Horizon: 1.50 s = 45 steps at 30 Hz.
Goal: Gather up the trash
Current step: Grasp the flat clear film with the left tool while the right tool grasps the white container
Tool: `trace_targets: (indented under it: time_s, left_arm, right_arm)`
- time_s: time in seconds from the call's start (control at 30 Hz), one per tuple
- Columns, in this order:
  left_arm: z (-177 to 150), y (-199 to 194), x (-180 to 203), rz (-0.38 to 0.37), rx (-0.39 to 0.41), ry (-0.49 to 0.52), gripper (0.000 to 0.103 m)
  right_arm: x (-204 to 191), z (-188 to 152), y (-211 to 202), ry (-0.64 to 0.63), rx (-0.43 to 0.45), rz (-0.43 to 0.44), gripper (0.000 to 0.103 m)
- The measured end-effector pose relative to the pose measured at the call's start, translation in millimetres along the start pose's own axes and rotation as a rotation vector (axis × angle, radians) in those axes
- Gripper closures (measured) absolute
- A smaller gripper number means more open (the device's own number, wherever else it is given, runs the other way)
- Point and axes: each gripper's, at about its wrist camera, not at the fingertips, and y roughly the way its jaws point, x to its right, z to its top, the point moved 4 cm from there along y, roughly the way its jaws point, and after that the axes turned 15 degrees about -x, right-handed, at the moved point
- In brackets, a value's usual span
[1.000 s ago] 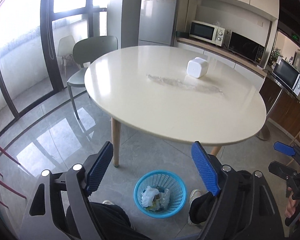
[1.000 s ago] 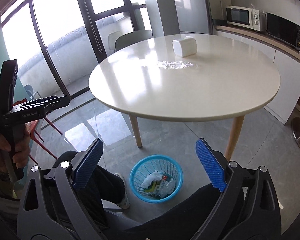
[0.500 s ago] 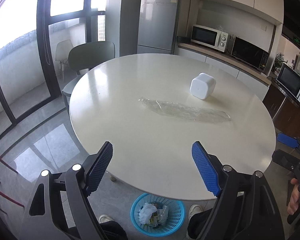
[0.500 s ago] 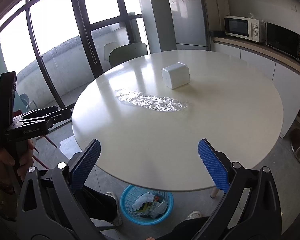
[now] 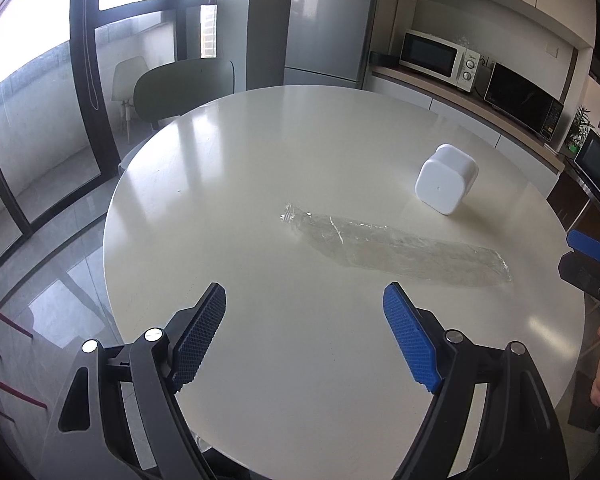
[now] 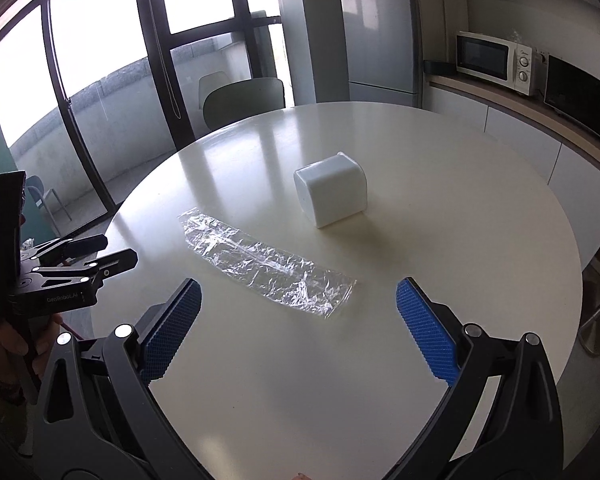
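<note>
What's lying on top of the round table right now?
On the round table lie a crumpled clear plastic bag and, apart from it, a white box. What the box contains cannot be seen; its sides are closed from both views.

Daylight is pouring in through the tall windows (image 6: 112,80), blowing out to white in both views. It is streaking pale glare across the glossy desk (image 5: 260,152) and glinting off the crinkled plastic wrap (image 6: 260,264). The white box (image 6: 332,192) is casting a soft shadow. Fisheye distortion is bending edges and darkening corners; focus is staying sharp.
</note>
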Motion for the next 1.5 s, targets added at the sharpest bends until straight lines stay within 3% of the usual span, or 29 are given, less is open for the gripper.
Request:
trace_targets:
  time_s: [0.43, 0.73, 0.8, 0.93, 1.0, 1.13, 1.3, 1.5]
  left_arm:
    - [43.5, 39.7, -4.4, 0.001, -0.101, 0.002, 0.024]
    - [58.0, 65.9, -7.3, -0.065, -0.168, -0.014, 0.027]
    - [61.4, 68.0, -4.3, -0.021, -0.171, 0.009, 0.029]
    - [60.2, 66.5, 4.5, 0.035, -0.167, 0.082, 0.043]
    - [57.5, 64.3, 8.3, 0.053, -0.148, 0.112, 0.053]
    - [52.7, 59.3, 16.0, 0.061, -0.136, 0.154, 0.091]
    - [48.0, 56.8, 12.6, 0.056, -0.127, 0.136, 0.1]
    - [36.3, 34.2, -0.8, 0.008, -0.091, 0.075, 0.101]
  right_arm:
    - [18.1, 73.3, 52.5, -0.08, -0.067, 0.008, 0.009]
    - [26.6, 107.2, 99.6, -0.136, -0.155, -0.007, 0.009]
    - [25.1, 109.3, 113.2, -0.151, -0.189, -0.018, 0.009]
    - [23.6, 111.3, 122.1, -0.137, -0.189, -0.01, 0.01]
    - [23.5, 109.1, 125.1, -0.124, -0.193, -0.01, 0.019]
    - [20.1, 104.1, 131.0, -0.131, -0.206, -0.023, 0.038]
    - [18.8, 96.8, 127.5, -0.132, -0.191, -0.024, 0.042]
    - [20.6, 83.1, 112.4, -0.107, -0.155, -0.038, 0.042]
